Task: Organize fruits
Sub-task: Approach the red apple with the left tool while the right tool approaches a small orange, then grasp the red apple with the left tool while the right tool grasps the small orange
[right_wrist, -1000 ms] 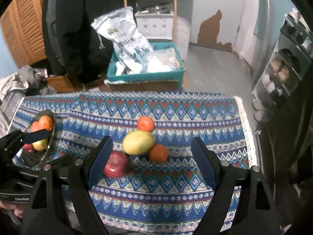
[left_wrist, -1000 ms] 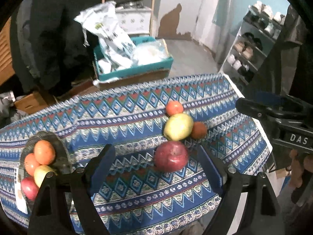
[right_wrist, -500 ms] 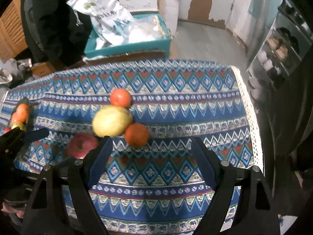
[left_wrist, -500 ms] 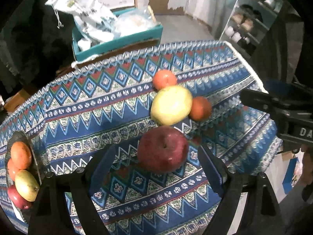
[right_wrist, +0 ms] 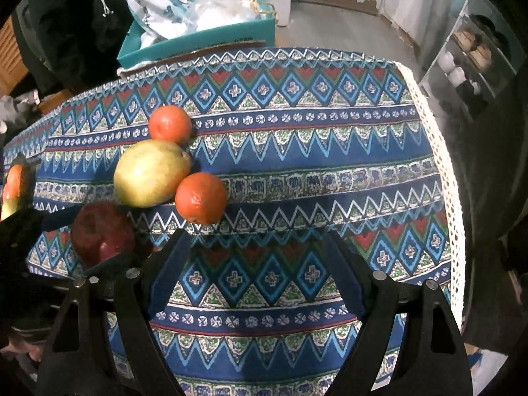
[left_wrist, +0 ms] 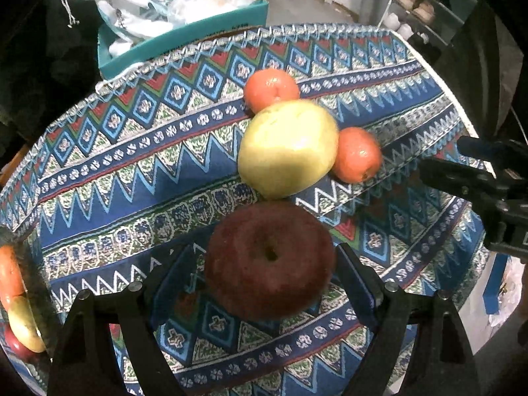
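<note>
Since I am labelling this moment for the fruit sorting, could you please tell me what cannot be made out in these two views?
- Fruit plate, left wrist view: cut off by the left edge, so its fruit count is unclear.
- Red apple, right wrist view: lower part hidden behind the left claw.
- Whether the left claw's pads touch the apple: cannot tell.
- Shelf items, right wrist view: too small to identify.

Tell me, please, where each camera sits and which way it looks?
Left wrist: on the left claw, looking steeply down at the red apple between its open fingers; right claw at the right edge.
Right wrist: on the right claw, looking down at bare tablecloth; left claw at the left edge.
Shared: apple, yellow fruit, two oranges.
</note>
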`<action>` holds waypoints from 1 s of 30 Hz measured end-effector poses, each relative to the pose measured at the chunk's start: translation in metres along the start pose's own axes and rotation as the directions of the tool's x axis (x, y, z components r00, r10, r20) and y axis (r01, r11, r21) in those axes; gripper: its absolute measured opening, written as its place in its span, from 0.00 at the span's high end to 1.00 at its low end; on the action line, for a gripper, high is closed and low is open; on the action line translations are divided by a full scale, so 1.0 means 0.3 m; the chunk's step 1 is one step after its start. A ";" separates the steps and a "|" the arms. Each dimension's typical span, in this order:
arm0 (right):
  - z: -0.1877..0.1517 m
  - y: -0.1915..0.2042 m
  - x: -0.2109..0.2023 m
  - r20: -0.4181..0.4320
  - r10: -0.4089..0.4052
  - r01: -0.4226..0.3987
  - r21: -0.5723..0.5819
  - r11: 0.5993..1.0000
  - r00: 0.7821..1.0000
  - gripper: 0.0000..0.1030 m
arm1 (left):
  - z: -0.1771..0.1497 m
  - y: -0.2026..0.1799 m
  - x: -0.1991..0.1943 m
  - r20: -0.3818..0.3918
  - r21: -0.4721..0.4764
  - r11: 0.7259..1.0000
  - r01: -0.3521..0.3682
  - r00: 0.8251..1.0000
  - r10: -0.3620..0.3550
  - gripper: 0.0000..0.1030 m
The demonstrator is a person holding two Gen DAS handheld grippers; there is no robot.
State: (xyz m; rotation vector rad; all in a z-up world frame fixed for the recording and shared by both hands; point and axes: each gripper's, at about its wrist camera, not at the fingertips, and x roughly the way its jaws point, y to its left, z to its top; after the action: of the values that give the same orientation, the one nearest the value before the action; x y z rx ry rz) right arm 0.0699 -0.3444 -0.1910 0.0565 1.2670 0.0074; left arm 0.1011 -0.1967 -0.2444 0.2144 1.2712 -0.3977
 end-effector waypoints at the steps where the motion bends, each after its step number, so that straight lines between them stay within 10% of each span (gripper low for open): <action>1: 0.003 0.005 0.006 -0.003 0.001 -0.001 -0.003 1.000 1.000 0.20 | 0.000 0.006 0.009 -0.006 -0.006 1.000 0.004 1.000 -0.004 0.15; 11: 0.029 0.066 0.066 -0.018 0.061 -0.062 -0.069 0.996 0.998 0.20 | -0.007 0.026 0.052 -0.023 -0.057 0.994 0.094 0.995 -0.096 0.24; 30: 0.074 0.085 0.253 -0.095 0.075 -0.086 -0.109 0.990 0.993 0.20 | -0.025 0.155 -0.023 0.031 -0.099 0.995 0.015 0.999 -0.012 0.24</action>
State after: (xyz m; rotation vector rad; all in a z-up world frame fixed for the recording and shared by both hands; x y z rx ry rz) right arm 0.1146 -0.3170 -0.2555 0.0095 1.3520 0.1529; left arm 0.1117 -0.1505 -0.2429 0.1151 1.2592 -0.3470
